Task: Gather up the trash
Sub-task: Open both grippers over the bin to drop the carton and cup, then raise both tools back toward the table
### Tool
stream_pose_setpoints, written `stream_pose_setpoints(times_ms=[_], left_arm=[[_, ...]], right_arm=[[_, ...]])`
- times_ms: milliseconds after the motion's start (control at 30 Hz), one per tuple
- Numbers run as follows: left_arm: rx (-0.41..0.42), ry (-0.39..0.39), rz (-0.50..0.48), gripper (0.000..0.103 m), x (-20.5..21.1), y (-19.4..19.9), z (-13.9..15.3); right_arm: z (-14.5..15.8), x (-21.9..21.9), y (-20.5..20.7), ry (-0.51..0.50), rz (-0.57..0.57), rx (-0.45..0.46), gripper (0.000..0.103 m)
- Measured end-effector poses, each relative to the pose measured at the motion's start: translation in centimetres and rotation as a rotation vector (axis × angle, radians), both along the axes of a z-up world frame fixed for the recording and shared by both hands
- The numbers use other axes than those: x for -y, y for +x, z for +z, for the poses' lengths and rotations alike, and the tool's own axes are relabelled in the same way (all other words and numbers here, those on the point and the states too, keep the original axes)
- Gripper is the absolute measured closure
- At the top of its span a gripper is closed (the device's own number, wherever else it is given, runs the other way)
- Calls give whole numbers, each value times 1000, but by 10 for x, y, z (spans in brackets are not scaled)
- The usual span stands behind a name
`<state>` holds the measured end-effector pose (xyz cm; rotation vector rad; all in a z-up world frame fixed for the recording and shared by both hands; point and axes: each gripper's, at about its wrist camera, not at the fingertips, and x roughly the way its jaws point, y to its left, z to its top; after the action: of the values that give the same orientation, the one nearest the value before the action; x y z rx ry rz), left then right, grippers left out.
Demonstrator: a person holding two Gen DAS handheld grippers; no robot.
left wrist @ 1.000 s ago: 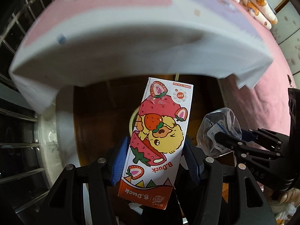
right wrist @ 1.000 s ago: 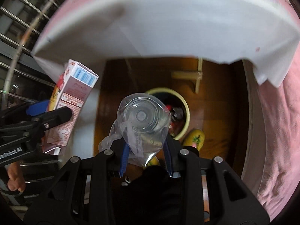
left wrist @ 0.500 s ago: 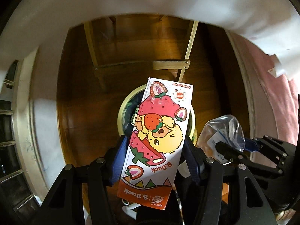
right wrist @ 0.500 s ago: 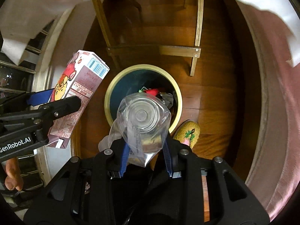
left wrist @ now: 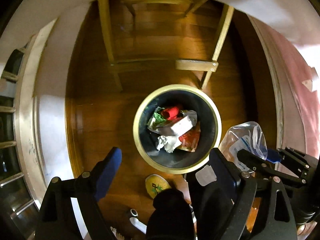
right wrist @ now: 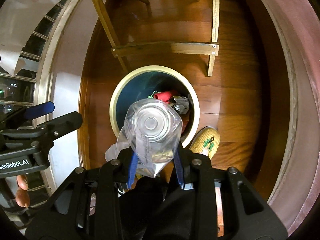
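**Over the bin, bottle in my right grip**

My left gripper (left wrist: pixel 164 164) points straight down above the round bin (left wrist: pixel 138 136) on the wooden floor (left wrist: pixel 100 116); its jaws are spreading apart with nothing between them. A white carton (left wrist: pixel 181 125) lies in the bin on top of crumpled wrappers (left wrist: pixel 168 143). My right gripper (right wrist: pixel 156 160) is clamped on a crushed clear plastic bottle (right wrist: pixel 152 128), held over the bin's near rim. A yellow slipper (right wrist: pixel 206 142) sits just beside the bin.

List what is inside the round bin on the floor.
The bin holds a red item, a white box, crumpled white paper and green and orange wrappers. Anything beneath that pile is covered.
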<state>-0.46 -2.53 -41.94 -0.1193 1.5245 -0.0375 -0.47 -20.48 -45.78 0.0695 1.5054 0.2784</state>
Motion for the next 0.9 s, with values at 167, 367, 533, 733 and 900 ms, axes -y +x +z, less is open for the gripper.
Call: stream_pose_setpoints(times_ms=[167,367,533,733,900], left_arm=[[22,12,61,13,-19,0,16],[64,24,95,13,-34,-1,48],[101,34,100,13,-46,0,84],[160,30,108,13,-56,0,146],[232,18,94,13,-57,-1,216]], right_arm=[[7,-9,7,39,0,-2,73],[24,-16,14,103,-25,-6,50],[49,-25,12,122,-27,17,48],[96,-26,7,116,-49,52,48],[155,-24,1,113,-70,112,48]])
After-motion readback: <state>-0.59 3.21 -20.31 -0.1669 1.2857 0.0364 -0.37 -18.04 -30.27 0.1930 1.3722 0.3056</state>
